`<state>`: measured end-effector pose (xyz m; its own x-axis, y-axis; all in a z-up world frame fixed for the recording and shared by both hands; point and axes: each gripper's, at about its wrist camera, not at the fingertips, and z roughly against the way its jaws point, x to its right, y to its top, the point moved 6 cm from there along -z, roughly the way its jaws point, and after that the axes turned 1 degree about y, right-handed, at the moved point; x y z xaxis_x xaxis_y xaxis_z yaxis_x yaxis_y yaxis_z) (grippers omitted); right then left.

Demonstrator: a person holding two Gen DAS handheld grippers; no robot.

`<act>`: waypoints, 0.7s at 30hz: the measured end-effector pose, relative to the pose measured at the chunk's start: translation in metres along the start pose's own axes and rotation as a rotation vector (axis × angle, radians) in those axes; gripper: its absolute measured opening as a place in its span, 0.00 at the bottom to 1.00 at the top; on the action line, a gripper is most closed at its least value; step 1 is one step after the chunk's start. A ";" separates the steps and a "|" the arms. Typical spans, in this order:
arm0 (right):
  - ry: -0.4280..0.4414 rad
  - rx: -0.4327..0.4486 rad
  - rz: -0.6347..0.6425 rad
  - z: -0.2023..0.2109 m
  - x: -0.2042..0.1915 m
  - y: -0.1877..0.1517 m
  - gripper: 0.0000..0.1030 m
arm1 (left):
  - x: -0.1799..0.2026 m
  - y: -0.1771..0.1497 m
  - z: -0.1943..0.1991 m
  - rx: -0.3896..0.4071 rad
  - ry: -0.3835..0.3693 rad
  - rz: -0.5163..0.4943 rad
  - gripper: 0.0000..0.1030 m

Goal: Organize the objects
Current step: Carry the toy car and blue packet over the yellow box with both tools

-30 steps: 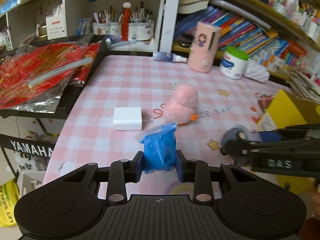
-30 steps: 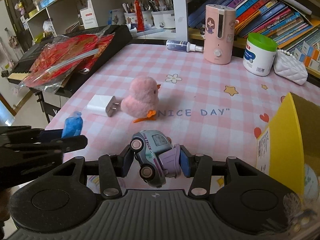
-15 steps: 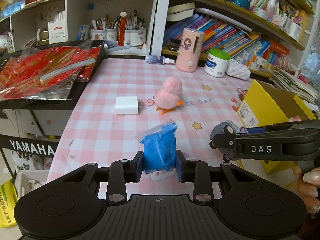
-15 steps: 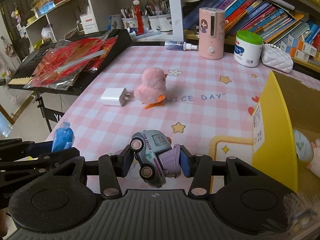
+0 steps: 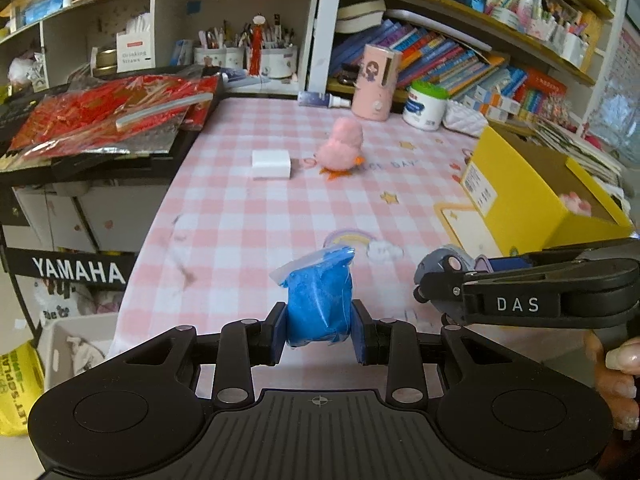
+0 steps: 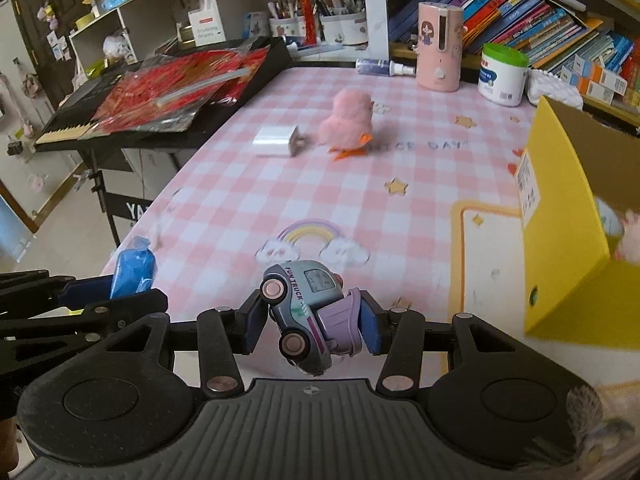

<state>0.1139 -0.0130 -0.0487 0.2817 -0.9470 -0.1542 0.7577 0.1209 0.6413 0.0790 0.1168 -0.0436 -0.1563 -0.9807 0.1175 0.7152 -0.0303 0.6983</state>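
So the left gripper [image 5: 319, 336] is clamped on a little blue bag [image 5: 318, 300], held up over the near end of the pink checked tabletop [image 5: 256, 216]. The right gripper [image 6: 310, 326] is squeezing a toy truck [image 6: 306, 312] that sits tilted between its pads. The yellow box [image 6: 568, 248] is off to the right with its top open. Further back on the tabletop, the pink fluffy chick [image 6: 350, 124] stands just beside the white charger [image 6: 276, 142].
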 end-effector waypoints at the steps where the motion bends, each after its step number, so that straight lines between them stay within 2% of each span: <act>1: 0.000 -0.001 -0.004 0.003 -0.002 -0.004 0.44 | 0.001 -0.004 0.004 -0.003 -0.001 -0.005 0.30; 12: -0.011 -0.014 -0.085 0.030 -0.015 -0.061 0.44 | 0.016 -0.045 0.030 -0.041 -0.042 -0.079 0.30; 21: -0.086 -0.019 -0.191 0.055 0.007 -0.095 0.44 | 0.048 -0.060 0.032 -0.069 -0.135 -0.166 0.30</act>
<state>0.0115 -0.0474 -0.0695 0.0817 -0.9751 -0.2063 0.8036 -0.0580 0.5923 0.0067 0.0778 -0.0567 -0.3618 -0.9267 0.1018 0.7162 -0.2064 0.6667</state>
